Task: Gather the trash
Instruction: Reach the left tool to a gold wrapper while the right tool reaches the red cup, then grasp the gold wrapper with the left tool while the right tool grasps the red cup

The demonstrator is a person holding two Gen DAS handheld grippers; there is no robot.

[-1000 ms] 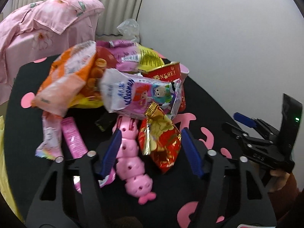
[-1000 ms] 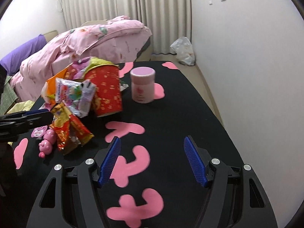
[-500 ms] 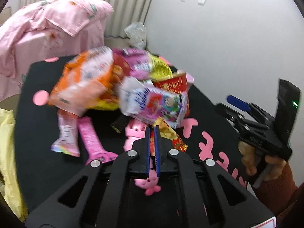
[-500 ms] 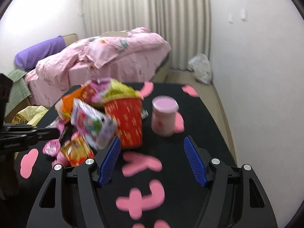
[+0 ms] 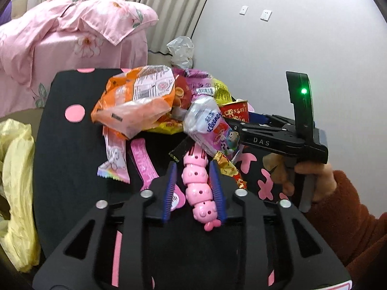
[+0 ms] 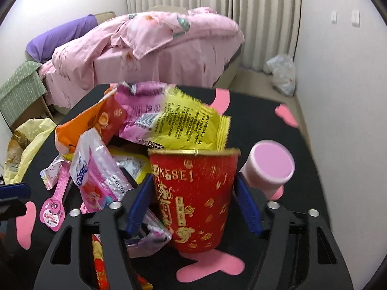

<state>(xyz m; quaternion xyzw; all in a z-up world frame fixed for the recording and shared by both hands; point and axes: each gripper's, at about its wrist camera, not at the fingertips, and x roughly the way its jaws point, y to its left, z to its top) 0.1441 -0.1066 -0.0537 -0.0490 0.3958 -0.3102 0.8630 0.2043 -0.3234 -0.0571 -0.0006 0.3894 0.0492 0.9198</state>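
Wrappers [image 5: 135, 106] remain piled mid-surface [image 5: 60, 169], uncollected. My right tool [image 6: 193, 203] is closing around the red cup [image 6: 193, 198]; my left tool [image 5: 194, 188] is opening around a pink toy [image 5: 197, 183], gripping nothing.

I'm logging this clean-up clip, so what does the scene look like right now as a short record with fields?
surface: black table with pink shapes
right gripper: jaws closing around the red paper cup, not yet pressing
left gripper: jaws opening, pink pig toy between them
pile: orange snack bag, yellow wrapper, tissue pack
beside cup: pink-lidded jar
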